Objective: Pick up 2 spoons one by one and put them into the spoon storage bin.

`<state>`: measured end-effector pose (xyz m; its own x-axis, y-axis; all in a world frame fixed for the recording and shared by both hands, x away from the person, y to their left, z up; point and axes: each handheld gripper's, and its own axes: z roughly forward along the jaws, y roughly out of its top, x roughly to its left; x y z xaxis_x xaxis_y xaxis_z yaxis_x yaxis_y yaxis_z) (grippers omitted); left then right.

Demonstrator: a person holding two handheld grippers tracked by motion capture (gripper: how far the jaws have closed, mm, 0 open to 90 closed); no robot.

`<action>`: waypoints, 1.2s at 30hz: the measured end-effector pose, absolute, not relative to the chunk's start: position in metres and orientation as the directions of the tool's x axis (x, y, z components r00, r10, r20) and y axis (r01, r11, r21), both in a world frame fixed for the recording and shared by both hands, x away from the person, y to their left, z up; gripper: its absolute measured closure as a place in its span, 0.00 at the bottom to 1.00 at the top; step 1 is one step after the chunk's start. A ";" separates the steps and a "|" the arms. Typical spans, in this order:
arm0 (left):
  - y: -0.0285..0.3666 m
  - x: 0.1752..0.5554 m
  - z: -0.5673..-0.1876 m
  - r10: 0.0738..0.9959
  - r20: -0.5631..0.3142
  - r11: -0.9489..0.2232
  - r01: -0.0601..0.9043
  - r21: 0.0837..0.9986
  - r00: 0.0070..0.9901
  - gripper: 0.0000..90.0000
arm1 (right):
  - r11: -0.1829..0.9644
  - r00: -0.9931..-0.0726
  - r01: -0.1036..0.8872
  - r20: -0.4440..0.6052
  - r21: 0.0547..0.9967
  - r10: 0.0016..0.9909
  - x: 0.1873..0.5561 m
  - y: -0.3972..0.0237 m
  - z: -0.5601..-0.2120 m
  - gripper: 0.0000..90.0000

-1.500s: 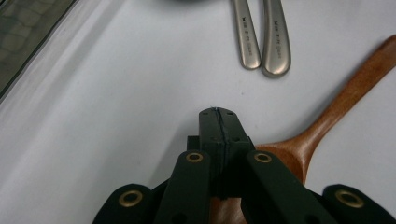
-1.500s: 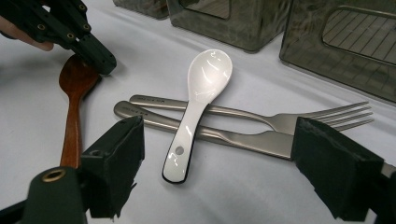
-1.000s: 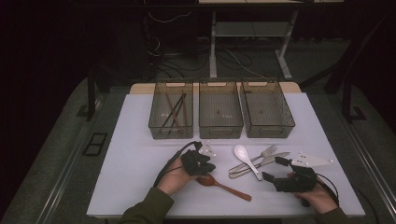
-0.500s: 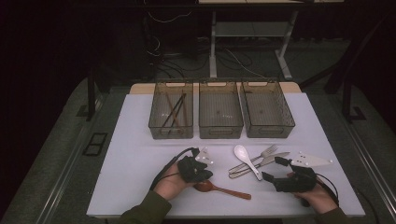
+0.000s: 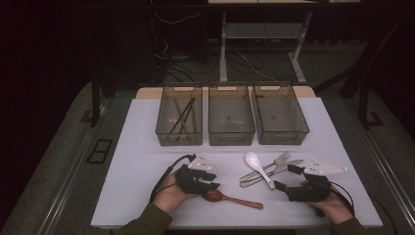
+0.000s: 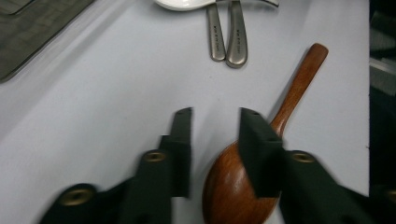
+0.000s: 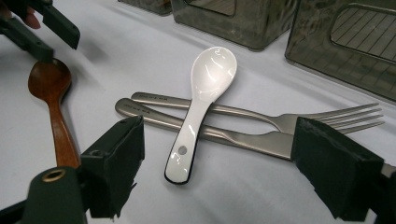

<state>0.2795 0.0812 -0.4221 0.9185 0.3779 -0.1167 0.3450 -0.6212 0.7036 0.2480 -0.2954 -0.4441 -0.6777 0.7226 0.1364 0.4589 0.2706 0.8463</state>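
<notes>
A brown wooden spoon (image 5: 234, 199) lies flat on the white table (image 5: 137, 161), handle pointing right. My left gripper (image 5: 213, 180) hovers over its bowl. In the left gripper view my left gripper (image 6: 215, 116) has just been opening; its jaws stand apart with bare table between them, and the right jaw overlaps the wooden spoon (image 6: 299, 84) bowl without pinching it. My right gripper (image 7: 217, 135) is wide open, framing a white ceramic spoon (image 7: 210, 74) laid across a steel knife (image 7: 154, 112) and fork (image 7: 327, 116). In the high view my right gripper (image 5: 283, 176) sits just right of the pile.
Three clear bins stand in a row at the back: the left bin (image 5: 179, 138) holds chopsticks (image 5: 183, 117), while the middle bin (image 5: 231, 138) and right bin (image 5: 280, 137) look bare. The table's front edge runs close below both hands.
My left hand has slid toward the near edge, down over the wooden spoon's bowl. The right hand and the cutlery have stayed put.
</notes>
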 end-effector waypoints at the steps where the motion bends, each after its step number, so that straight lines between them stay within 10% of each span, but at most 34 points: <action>1: 0.084 0.278 -0.424 0.381 -0.117 -0.616 0.346 0.708 0.917 0.61 | 0.271 -0.678 0.459 0.136 0.846 0.723 0.248 -0.296 -0.444 0.19; 8: 0.091 0.269 -0.435 0.387 -0.135 -0.613 0.364 0.702 0.912 0.42 | 0.271 -0.679 0.456 0.134 0.848 0.721 0.247 -0.294 -0.443 0.19; 19: 0.080 0.266 -0.443 0.358 -0.103 -0.664 0.330 0.670 0.928 0.40 | 0.277 -0.682 0.454 0.130 0.847 0.720 0.248 -0.295 -0.444 0.19; 36: 0.083 0.258 -0.440 0.280 -0.056 -0.694 0.242 0.678 0.958 0.74 | 0.281 -0.684 0.453 0.129 0.846 0.718 0.248 -0.294 -0.444 0.19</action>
<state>0.2582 0.0831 -0.4398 0.9584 0.2799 -0.0563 0.2424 -0.6936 0.6784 0.2481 -0.2944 -0.4442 -0.6845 0.7176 0.1288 0.4533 0.2805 0.8461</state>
